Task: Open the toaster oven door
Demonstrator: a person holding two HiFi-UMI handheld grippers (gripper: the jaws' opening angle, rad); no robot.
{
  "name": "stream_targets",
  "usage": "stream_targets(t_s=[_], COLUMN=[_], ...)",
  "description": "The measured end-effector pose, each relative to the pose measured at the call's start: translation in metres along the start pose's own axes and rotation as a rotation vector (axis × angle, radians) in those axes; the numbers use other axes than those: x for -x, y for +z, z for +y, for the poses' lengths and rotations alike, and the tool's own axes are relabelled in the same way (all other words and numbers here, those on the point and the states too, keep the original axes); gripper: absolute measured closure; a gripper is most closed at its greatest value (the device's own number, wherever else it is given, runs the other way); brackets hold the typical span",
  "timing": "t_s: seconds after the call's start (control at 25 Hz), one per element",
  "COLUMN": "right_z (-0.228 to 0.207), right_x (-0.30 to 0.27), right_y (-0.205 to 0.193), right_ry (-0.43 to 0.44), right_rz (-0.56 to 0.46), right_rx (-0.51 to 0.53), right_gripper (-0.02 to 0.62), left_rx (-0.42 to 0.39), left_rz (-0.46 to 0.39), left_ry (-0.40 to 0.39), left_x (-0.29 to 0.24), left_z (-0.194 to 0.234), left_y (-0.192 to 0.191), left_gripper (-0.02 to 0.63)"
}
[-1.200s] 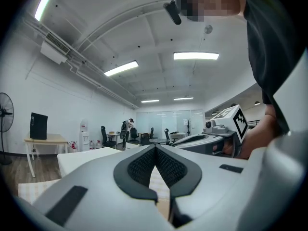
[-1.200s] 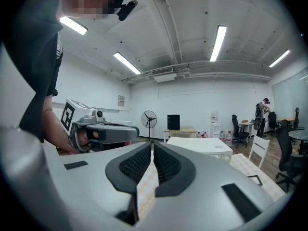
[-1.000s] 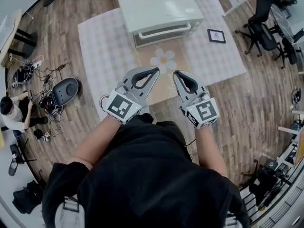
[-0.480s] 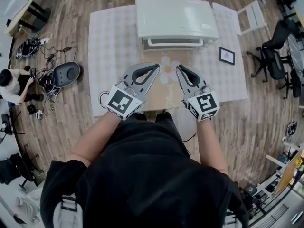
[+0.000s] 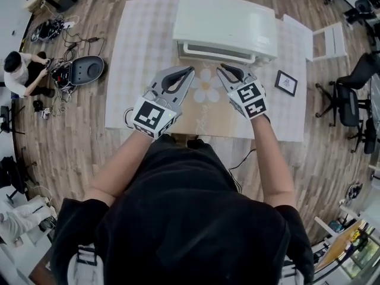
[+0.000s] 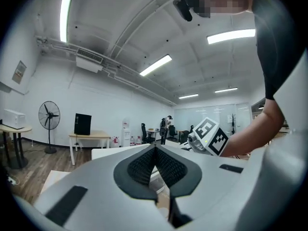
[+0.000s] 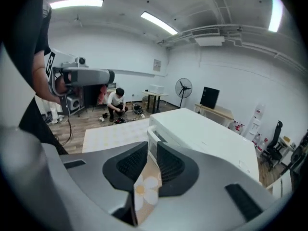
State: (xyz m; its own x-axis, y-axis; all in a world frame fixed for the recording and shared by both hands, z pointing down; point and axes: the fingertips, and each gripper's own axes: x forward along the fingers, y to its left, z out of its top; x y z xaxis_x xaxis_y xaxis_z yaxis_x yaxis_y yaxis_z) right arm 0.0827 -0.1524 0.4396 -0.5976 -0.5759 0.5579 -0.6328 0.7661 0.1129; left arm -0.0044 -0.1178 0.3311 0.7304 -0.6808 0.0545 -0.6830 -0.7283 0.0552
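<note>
White toaster oven (image 5: 225, 25), door (image 5: 218, 52) closed, on cloth (image 5: 142, 52)

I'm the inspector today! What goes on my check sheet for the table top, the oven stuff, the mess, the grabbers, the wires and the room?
Surface: checked cloth with a tan daisy mat on it.
Job's things: white toaster oven, door shut; handle untouched.
Clutter: small picture frame on the cloth.
Grippers: left gripper shut, empty. The right gripper has just been opening; its jaws are slightly apart with nothing between them, near the handle.
Cables: tangle of cables on the floor by a seated person.
Surroundings: wood floor, office chairs, fan.
</note>
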Motion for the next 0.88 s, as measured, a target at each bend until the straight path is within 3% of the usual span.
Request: stream_targets(t_s=[0.44, 0.88], right_z=[-0.020, -0.033], right_x=[-0.050, -0.080], right_y=[-0.031, -0.042], right_ry=[0.193, 0.203], right_rz=[0.248, 0.392], right_rx=[0.280, 0.455], right_gripper=[0.483, 0.451], left_rx=[0.003, -0.004], left_rz=[-0.008, 0.003], left_ry=[0.143, 0.188], left_x=[-0.017, -0.005], left_z=[-0.002, 0.014], left_y=[-0.007, -0.014], left_gripper=[0.591, 0.591])
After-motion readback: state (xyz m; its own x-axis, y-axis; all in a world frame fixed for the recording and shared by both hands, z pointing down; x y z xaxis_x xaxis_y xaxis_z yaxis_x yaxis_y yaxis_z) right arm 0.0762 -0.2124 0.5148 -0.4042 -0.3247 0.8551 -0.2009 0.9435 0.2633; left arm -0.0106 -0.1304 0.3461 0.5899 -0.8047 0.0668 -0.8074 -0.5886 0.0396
